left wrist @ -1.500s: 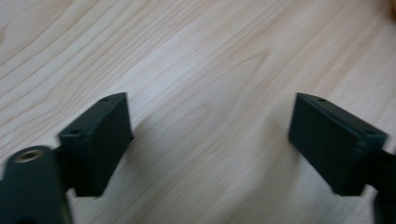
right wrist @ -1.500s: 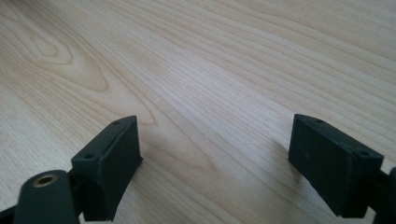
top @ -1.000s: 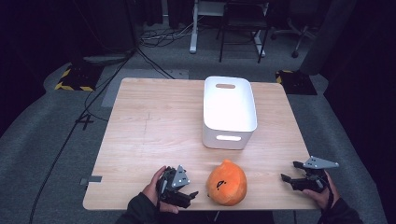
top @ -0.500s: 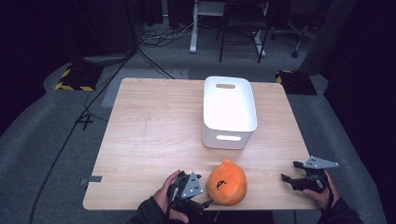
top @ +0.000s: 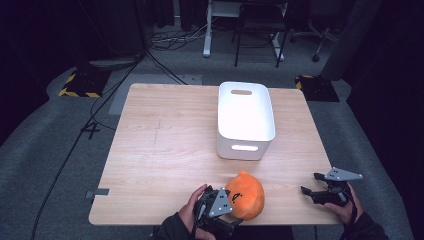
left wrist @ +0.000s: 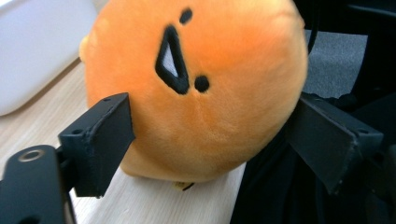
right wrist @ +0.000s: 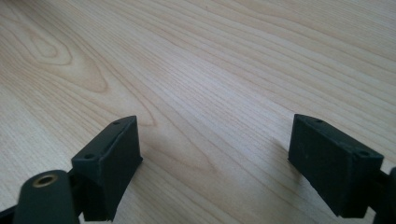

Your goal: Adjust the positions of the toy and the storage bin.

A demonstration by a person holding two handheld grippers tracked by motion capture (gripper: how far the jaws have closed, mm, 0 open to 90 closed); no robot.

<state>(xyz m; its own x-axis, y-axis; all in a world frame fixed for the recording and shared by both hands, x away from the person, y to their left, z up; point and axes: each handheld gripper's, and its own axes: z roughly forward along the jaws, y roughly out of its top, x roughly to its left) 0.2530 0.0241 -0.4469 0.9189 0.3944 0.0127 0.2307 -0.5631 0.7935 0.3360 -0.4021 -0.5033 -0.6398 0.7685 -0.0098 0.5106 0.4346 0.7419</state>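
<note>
Left gripper wide around orange plush

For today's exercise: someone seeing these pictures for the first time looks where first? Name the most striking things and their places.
The bright orange plush toy at the table's near edge draws the eye first, with the left gripper around it. Next comes the white bin standing farther back, right of centre.

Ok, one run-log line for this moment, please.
left claw: open around orange plush toy | right claw: open over table | white bin: empty
</note>
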